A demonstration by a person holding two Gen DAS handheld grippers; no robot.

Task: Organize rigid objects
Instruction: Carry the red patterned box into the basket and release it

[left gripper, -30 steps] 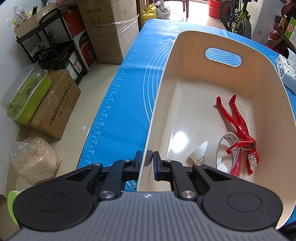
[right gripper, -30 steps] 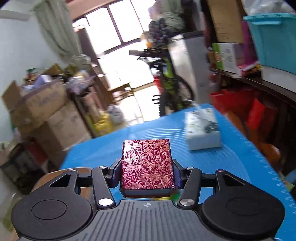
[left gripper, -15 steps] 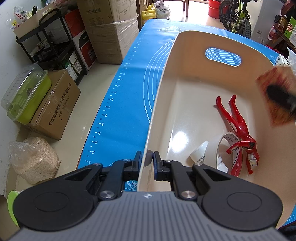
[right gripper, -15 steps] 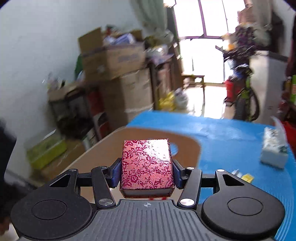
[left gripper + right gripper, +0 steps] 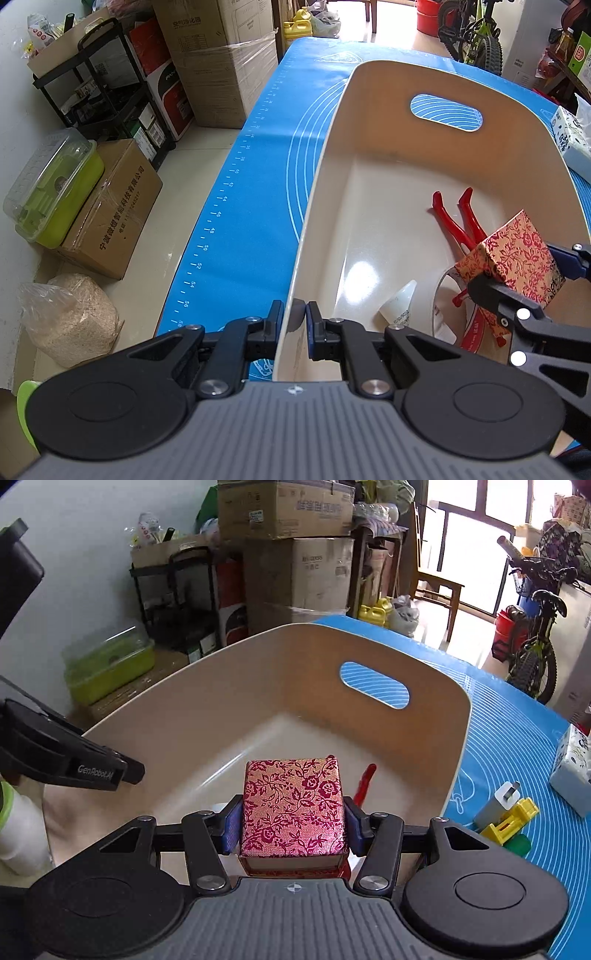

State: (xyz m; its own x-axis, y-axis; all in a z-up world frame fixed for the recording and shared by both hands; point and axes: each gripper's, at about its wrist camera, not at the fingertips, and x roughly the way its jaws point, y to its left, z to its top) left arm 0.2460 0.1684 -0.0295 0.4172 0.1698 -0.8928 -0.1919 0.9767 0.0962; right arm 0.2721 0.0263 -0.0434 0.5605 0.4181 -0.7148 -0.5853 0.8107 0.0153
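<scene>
A cream bin with a handle slot stands on the blue mat. My left gripper is shut on the bin's near rim. My right gripper is shut on a red-and-gold floral box and holds it above the bin's inside; the box also shows in the left wrist view. Red pliers, a tape roll and a small clear piece lie on the bin floor.
A tissue pack, a yellow toy block and a grey block lie on the mat right of the bin. Cardboard boxes, a black shelf and a green container stand on the floor to the left.
My right gripper has swung left with the floral box, from over the open mat to above the bin, and come lower into it. The left gripper has stayed clamped on the rim.
</scene>
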